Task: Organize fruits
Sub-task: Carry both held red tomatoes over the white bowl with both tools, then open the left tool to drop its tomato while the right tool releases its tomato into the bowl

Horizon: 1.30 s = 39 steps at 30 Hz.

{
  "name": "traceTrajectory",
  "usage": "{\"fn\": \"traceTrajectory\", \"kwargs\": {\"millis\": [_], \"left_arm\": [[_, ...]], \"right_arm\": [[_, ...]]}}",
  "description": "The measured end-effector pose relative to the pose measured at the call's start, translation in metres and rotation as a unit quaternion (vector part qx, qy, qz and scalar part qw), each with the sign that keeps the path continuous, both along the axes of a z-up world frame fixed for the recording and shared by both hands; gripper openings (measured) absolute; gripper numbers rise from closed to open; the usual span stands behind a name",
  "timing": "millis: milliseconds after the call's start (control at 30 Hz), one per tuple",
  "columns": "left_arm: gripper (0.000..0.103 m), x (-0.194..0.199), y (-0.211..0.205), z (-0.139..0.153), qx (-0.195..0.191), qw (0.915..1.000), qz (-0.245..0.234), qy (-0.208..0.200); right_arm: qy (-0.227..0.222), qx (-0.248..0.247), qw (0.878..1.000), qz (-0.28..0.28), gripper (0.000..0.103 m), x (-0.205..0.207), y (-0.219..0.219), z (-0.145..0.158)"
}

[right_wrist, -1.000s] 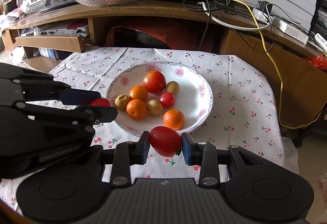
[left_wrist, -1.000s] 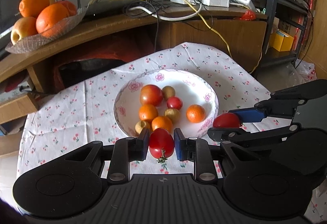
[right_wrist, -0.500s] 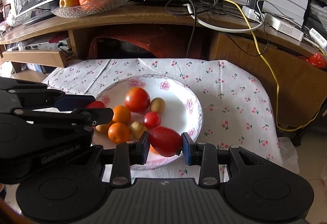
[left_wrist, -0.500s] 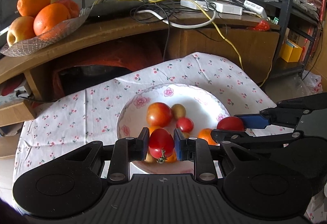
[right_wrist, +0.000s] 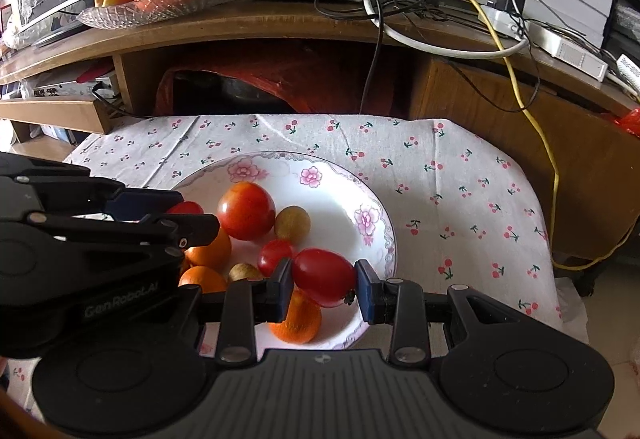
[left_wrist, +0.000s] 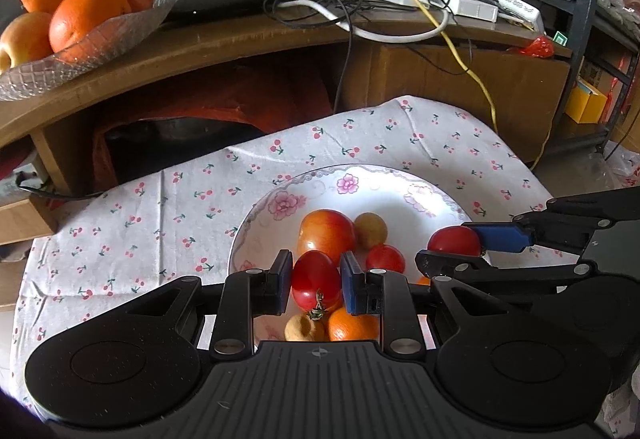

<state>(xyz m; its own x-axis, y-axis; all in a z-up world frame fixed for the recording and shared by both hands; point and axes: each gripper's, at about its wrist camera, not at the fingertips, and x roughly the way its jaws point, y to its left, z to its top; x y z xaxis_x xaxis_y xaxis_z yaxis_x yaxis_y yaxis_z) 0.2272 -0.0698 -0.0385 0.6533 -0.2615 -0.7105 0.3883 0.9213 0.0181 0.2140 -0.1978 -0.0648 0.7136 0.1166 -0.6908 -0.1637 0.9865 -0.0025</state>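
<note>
1. My left claw (left_wrist: 314, 285) is closed on a red tomato (left_wrist: 316, 286), stem end down; my right claw (right_wrist: 323, 277) is closed on a second, longer tomato (right_wrist: 325, 276), gripped end to end; both hang above the flowered plate (right_wrist: 376, 239), which sits on the cherry-print cloth (right_wrist: 460, 199).
2. Risk, bruising: both tomatoes look soft and thin-skinned; a tighter squeeze could split the skin; I judge the present grip sufficient.
3. Risk, slipping: the skins look smooth and glossy; the long tomato is held only at its two ends, so a tilt of my right claw could let it pivot out.
4. Risk, rolling: the plate already holds a large tomato (right_wrist: 246, 210), small oranges (right_wrist: 296, 319) and other small round fruit; a tomato released from height could strike these, scatter them, or roll over the shallow rim onto the cloth.
5. Risk, collision: my two claws are close together over the same plate; lowering both at once could knock one against the other; I would lower one at a time.
6. Risk, crowding: the clear part of the plate lies towards its far and right side; releasing over the cluster leaves the tomato perched and unstable.
</note>
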Motion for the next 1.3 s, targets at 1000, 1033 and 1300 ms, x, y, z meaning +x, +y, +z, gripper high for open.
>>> {"fn": "traceTrajectory", "kwargs": {"millis": [1000, 1033, 1300], "left_arm": [[0.038, 0.014, 0.001, -0.009, 0.008, 0.9998, 0.016, 0.002], [0.040, 0.013, 0.001, -0.009, 0.009, 0.9998, 0.018, 0.001], [0.045, 0.011, 0.003, -0.004, 0.005, 0.9997, 0.021, -0.004]], "right_arm": [[-0.006, 0.002, 1.000, -0.004, 0.036, 0.018, 0.001, -0.006], [-0.006, 0.003, 1.000, -0.005, 0.036, 0.018, 0.001, -0.006], [-0.010, 0.006, 1.000, -0.006, 0.036, 0.015, -0.002, -0.003]]}}
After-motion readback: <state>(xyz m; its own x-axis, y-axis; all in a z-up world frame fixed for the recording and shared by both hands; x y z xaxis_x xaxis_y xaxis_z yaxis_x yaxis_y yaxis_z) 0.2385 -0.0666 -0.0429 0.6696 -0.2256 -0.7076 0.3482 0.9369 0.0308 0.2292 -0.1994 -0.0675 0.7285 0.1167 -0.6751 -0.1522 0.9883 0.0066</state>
